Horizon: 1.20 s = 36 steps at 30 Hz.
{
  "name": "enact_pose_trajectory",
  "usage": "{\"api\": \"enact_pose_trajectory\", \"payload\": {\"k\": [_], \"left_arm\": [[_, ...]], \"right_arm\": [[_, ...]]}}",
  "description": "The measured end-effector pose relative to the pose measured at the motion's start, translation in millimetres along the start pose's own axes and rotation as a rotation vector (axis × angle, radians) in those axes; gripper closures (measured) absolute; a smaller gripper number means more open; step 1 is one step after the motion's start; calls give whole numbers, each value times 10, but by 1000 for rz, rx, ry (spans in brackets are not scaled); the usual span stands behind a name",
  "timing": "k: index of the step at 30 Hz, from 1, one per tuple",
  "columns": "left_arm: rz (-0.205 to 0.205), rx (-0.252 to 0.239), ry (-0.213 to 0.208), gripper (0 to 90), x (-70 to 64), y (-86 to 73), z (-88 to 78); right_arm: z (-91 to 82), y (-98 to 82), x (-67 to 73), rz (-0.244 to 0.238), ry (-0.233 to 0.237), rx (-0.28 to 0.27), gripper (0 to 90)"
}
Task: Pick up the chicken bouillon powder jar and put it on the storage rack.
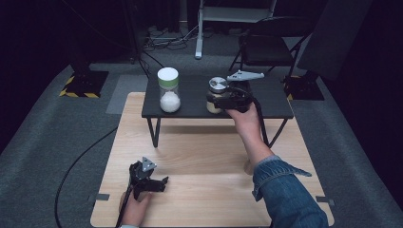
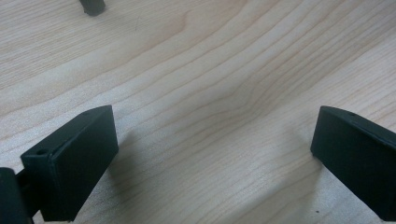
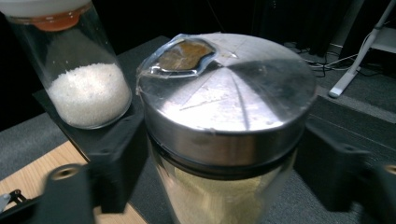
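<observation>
The right gripper straddles the metal-lidded jar, jaws apparently just clear of the glass; the high view hides this. The left gripper rests spread.

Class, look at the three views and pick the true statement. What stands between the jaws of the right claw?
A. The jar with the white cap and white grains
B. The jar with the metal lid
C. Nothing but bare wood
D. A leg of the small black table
B: in the right gripper view the right claw has its jaws on either side of the jar with the metal lid, just under that lid.
</observation>
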<state>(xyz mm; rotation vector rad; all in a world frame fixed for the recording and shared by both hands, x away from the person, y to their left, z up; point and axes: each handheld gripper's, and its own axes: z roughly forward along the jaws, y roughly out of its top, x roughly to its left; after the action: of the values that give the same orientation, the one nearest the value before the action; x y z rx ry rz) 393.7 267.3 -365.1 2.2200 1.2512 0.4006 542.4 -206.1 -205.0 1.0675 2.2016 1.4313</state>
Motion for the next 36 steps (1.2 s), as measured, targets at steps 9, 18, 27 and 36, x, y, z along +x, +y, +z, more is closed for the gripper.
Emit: {"api": "enact_pose_trajectory", "payload": {"k": [9,18,27,36], "left_arm": [[0,0,0,6,0,0,0],[0,0,0,6,0,0,0],[-1,0,0,6,0,0,0],[-1,0,1,6,-5,2,2]], "right_arm": [[-131,-98,-26,2,7,-30,40],[-350,-189,46,-28,-8,-48,16],[-636,-309,75,-40,-16,-58,16],[-902,-483,46,-43,-19,-77,16]]}}
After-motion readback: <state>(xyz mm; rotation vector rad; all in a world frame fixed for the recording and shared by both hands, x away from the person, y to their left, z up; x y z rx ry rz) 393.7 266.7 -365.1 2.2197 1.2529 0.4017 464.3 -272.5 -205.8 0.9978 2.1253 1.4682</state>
